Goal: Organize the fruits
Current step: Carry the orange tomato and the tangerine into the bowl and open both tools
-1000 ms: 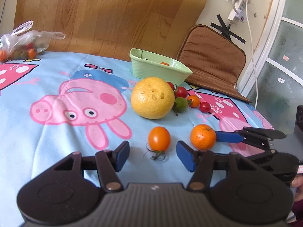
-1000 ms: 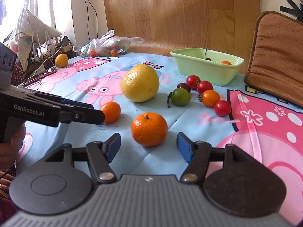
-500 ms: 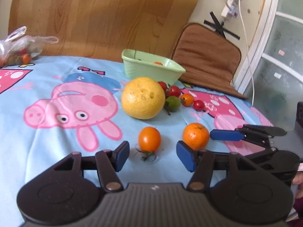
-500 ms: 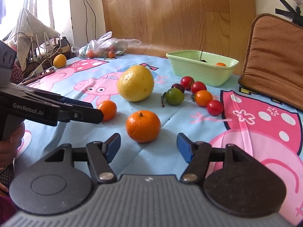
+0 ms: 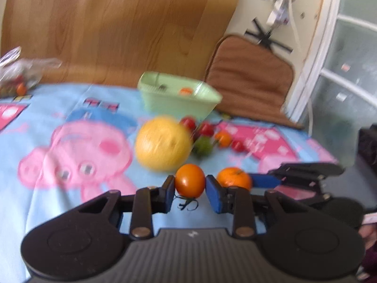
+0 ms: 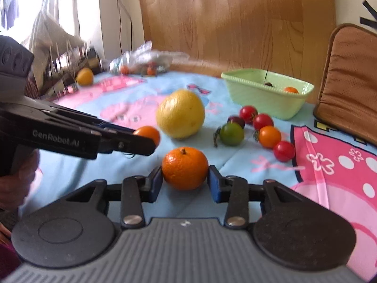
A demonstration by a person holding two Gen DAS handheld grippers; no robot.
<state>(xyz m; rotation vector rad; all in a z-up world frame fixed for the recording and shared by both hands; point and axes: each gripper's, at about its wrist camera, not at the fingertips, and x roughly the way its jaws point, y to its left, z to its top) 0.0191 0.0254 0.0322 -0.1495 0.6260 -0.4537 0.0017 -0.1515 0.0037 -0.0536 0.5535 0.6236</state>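
Left claw (image 5: 190, 188) clamped on orange tomato (image 5: 190, 180), blue pads against both its sides, stem trailing below onto the cartoon-pig cloth (image 5: 70, 146). Right claw (image 6: 185, 181) closed on mandarin (image 6: 185, 168), pads touching either flank; fruit sits low on the cloth. Both fruits side by side, near each other. Large yellow citrus (image 6: 180, 117) just behind them. Beyond it a cluster: green tomato (image 6: 231, 134), dark one, three red, one orange, close together. Pale green basket (image 6: 264, 99) further back at the worktop's far edge, an orange fruit inside. Plastic bag of tomatoes (image 6: 141, 63) far left. Left view blurred.
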